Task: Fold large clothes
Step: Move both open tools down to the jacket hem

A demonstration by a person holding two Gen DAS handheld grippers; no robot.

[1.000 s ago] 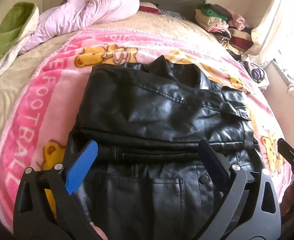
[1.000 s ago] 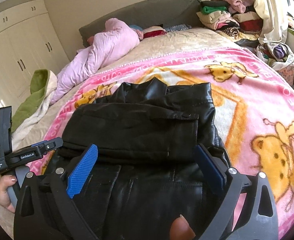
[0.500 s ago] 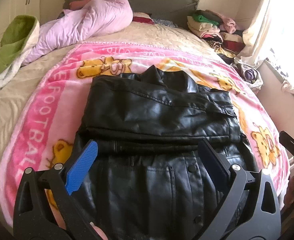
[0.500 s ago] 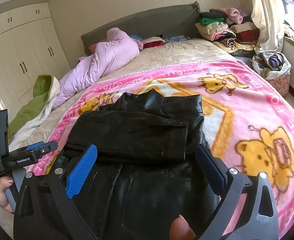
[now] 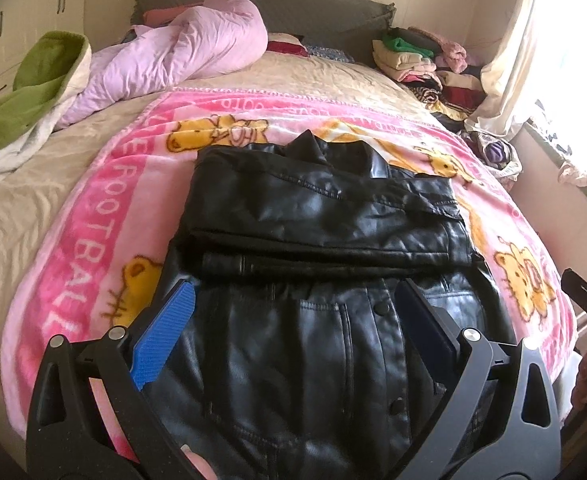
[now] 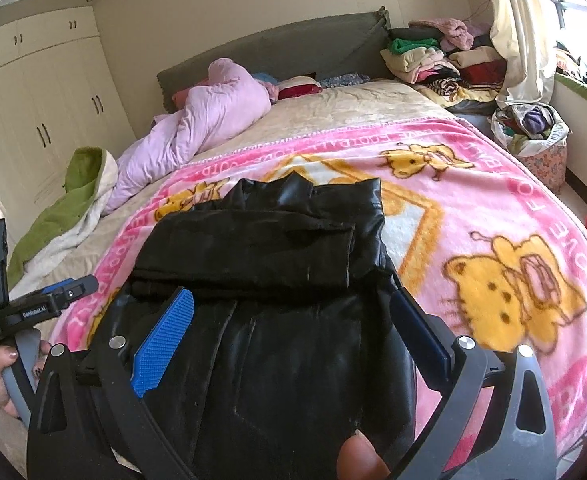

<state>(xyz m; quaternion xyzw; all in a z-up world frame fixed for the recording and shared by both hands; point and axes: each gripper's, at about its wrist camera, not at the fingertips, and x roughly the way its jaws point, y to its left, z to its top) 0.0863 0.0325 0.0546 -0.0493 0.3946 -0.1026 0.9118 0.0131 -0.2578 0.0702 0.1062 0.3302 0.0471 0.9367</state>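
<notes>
A black leather jacket [image 5: 317, 232] lies on a pink cartoon blanket [image 5: 93, 208] on the bed, sleeves folded across its upper part, collar at the far end. It also shows in the right wrist view [image 6: 261, 256]. My left gripper [image 5: 293, 328] is open and empty, raised over the jacket's near hem. My right gripper [image 6: 293, 328] is open and empty, also over the near hem. The left gripper also shows at the left edge of the right wrist view [image 6: 33, 308], and part of the right gripper at the right edge of the left wrist view [image 5: 585, 300].
A bunched lilac duvet [image 5: 173, 52] and a green-and-white blanket [image 5: 25, 92] lie at the far left of the bed. Piles of folded clothes [image 6: 441, 60] sit by the headboard on the right. A basket of laundry [image 6: 533, 132] stands beside the bed.
Both grippers have pulled back and up from the jacket, so more of the bed shows. The jacket has not moved. Both stay open.
</notes>
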